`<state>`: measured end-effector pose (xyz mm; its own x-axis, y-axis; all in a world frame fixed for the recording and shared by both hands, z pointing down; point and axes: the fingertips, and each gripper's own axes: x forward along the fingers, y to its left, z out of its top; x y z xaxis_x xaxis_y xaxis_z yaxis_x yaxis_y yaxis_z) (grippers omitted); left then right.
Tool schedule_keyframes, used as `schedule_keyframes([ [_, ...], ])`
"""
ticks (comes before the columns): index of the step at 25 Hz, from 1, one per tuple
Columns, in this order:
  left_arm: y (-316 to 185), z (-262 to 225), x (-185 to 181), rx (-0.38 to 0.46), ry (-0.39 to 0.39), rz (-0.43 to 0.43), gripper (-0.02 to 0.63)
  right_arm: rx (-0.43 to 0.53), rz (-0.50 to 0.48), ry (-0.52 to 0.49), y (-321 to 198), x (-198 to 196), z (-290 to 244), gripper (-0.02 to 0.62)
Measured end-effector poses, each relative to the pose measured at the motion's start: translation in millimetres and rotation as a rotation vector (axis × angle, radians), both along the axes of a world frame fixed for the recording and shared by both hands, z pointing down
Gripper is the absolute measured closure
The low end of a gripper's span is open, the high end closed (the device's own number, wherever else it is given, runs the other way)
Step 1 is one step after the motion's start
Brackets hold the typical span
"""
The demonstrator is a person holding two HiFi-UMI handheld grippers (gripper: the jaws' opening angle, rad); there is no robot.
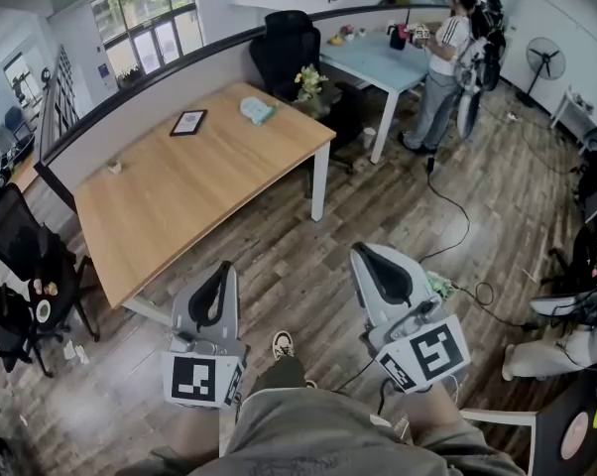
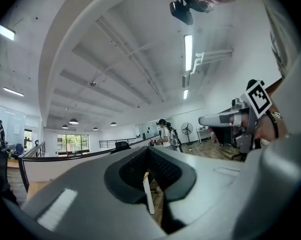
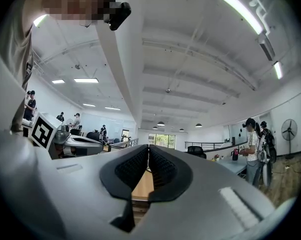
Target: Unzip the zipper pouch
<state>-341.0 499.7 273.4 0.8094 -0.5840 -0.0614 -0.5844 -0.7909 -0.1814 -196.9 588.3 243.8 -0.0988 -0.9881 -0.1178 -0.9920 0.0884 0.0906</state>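
Note:
A pale teal pouch (image 1: 258, 110) lies near the far edge of the wooden table (image 1: 199, 196), far from both grippers. In the head view my left gripper (image 1: 222, 269) and right gripper (image 1: 363, 253) are held side by side close to my body, above the wood floor and short of the table's near corner. Both point level toward the table. In the left gripper view the left gripper (image 2: 149, 151) has its jaws together with nothing between them. The right gripper (image 3: 148, 149) is likewise shut and empty in its own view.
A black framed picture (image 1: 188, 122) and a small object (image 1: 114, 167) also lie on the table. A black office chair (image 1: 287, 48) stands behind it. A person (image 1: 444, 58) stands at a light blue table (image 1: 378, 62) at the back right. A cable (image 1: 447, 206) runs across the floor.

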Motion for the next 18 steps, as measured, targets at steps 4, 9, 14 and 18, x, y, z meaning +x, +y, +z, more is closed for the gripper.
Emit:
schedule_keyframes([
  [4,-9.8,-2.0,3.8,0.005,0.015,-0.003,0.606,0.027,-0.005,-0.006,-6.2,5.6,-4.7,0.58],
  [9,-30.9,6.9,15.5,-0.001,0.015,-0.008,0.486,0.038,0.036,0.002,-24.1,22.4,1.4,0.449],
  [14,-66.0,9.9,32.9,-0.01,0.014,-0.012,0.485,0.019,0.039,0.002,-56.4,42.9,4.6,0.449],
  [18,-107.2,15.2,44.9,-0.021,-0.002,-0.016,0.485,-0.005,0.048,0.006,-94.9,60.3,9.9,0.449],
])
